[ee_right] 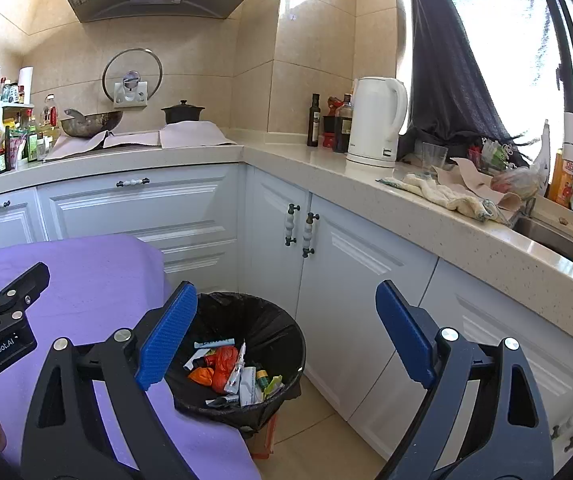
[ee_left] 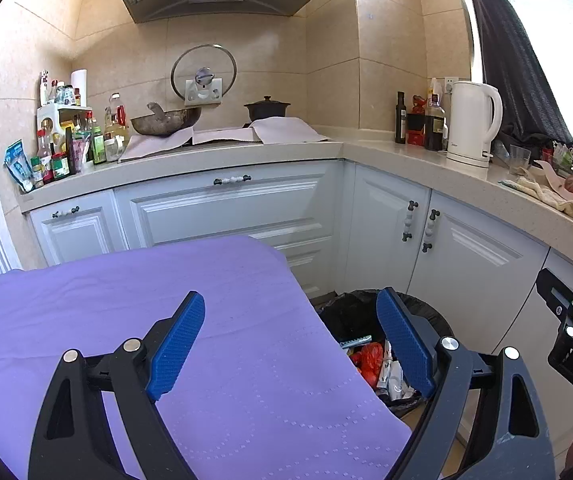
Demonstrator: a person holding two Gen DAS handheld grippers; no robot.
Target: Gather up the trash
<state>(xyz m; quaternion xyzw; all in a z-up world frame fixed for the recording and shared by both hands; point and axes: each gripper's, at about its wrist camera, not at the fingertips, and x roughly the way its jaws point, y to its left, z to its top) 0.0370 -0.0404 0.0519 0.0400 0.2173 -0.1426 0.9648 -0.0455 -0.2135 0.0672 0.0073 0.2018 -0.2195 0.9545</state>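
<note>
A round bin with a black bag [ee_right: 262,320] stands on the floor beside a table under a purple cloth [ee_right: 86,280]. In it lie several pieces of trash [ee_right: 230,372]: orange and red wrappers, white packets, a blue-and-white strip. The bin also shows in the left wrist view [ee_left: 350,312], partly hidden by the table. My right gripper [ee_right: 286,336] is open and empty, held above the bin. My left gripper [ee_left: 290,340] is open and empty over the purple cloth [ee_left: 166,280] near its right edge. No trash shows on the cloth.
White cabinets [ee_right: 346,260] stand right behind the bin. The L-shaped counter carries a white kettle [ee_right: 374,120], bottles, a rag [ee_right: 446,196], a wok [ee_right: 90,122] and a black pot. A sink [ee_right: 558,236] is at far right.
</note>
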